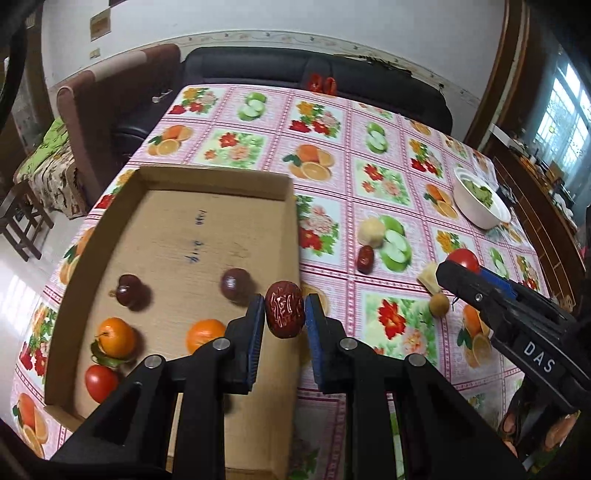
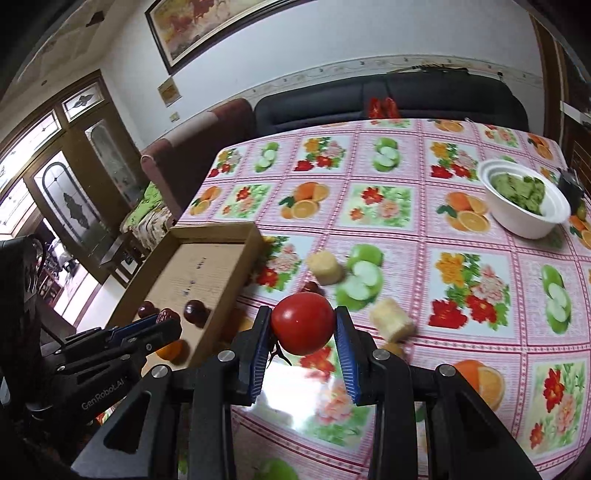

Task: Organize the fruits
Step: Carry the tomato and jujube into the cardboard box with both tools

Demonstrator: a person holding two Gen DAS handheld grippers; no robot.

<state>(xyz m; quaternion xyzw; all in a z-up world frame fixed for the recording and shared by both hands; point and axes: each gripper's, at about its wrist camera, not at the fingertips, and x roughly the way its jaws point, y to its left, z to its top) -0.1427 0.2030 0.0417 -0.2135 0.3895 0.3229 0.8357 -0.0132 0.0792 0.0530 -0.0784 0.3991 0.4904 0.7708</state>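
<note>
left hand-held gripper (image 1: 284, 309) clamps date (image 1: 284, 308) | right hand-held gripper (image 2: 303, 325) clamps tomato (image 2: 302, 323) | box (image 1: 184, 221) — oranges (image 1: 117, 337)

A home living room: sofa (image 2: 388, 98), framed painting (image 2: 207, 26), fruit-print tablecloth (image 2: 461, 288)

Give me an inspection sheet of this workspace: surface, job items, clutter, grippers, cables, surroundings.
Surface: table under a fruit-print cloth.
Job's things: cardboard tray holding two oranges, a tomato and two dark round fruits; a red date and pale chunks loose on the cloth.
Clutter: white bowl of greens.
Grippers: left gripper shut on a date over the tray's edge; right gripper shut on a tomato.
Cables: nothing seen.
Surroundings: dark sofa, armchair, framed picture.
</note>
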